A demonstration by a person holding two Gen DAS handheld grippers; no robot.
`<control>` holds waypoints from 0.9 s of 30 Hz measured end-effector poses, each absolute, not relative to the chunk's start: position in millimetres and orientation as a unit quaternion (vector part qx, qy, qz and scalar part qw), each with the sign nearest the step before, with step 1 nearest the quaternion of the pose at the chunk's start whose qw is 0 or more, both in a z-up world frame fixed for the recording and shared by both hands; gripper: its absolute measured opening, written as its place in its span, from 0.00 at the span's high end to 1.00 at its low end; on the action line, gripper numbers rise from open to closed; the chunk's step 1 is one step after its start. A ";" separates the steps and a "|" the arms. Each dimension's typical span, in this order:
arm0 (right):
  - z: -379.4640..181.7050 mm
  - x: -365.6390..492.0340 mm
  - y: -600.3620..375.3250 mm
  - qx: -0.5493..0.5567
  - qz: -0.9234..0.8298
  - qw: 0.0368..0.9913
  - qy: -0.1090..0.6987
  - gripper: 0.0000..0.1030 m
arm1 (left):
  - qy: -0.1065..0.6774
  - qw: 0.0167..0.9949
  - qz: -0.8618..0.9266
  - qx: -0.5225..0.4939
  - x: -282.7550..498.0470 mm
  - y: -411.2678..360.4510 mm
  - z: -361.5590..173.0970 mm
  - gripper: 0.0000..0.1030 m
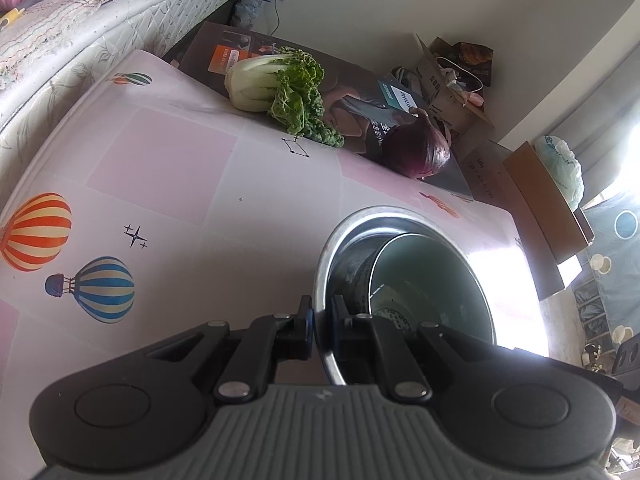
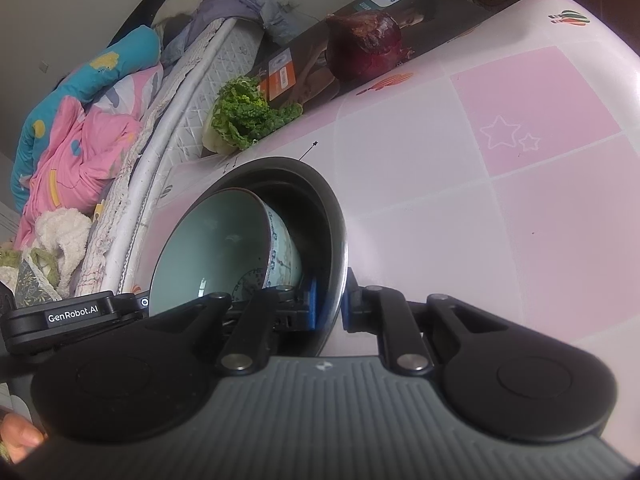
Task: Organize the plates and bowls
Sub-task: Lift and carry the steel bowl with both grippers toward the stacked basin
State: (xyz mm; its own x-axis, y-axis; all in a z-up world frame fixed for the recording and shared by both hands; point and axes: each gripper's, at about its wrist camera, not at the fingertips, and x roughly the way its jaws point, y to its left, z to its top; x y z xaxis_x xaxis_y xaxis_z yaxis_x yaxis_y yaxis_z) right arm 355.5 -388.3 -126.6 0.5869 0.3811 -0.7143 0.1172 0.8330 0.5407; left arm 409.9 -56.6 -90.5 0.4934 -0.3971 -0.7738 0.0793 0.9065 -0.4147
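- Above the table, we pinch the steel basin rim with the left claw and the right claw on opposite sides, likely for balance.
- Inside it, the celadon bowl leans, nested for tidying.

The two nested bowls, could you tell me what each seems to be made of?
Outer bowl: probably stainless steel, with a thin, shiny, reflective rim. Inner bowl: likely glazed ceramic, glossy pale green inside, blue pattern on white outside.
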 end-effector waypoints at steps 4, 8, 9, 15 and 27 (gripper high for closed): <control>-120.0 353.5 -388.5 0.278 0.078 0.848 0.444 0.89 | 0.478 0.851 -0.142 -0.163 407.5 -56.7 -84.9 0.92; -111.4 349.5 -389.0 0.277 0.079 0.851 0.439 0.89 | 0.472 0.854 -0.145 -0.163 403.6 -56.0 -77.4 0.92; -108.7 347.7 -389.6 0.277 0.080 0.852 0.438 0.89 | 0.471 0.855 -0.145 -0.164 402.7 -55.8 -75.7 0.92; -89.7 337.3 -388.2 0.275 0.080 0.856 0.430 0.89 | 0.460 0.859 -0.150 -0.166 391.7 -53.6 -59.8 0.92; -49.4 293.2 -378.3 0.267 0.089 0.862 0.422 0.89 | 0.445 0.866 -0.149 -0.172 348.8 -43.1 -27.9 0.92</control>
State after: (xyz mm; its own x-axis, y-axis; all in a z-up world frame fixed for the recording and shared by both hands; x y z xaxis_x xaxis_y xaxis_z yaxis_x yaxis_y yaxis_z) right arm 293.2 -378.3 -49.4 0.6278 0.3795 -0.6796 0.0720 0.8411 0.5361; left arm 348.8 -43.1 -27.9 0.5591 -0.4103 -0.7205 0.1043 0.8969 -0.4298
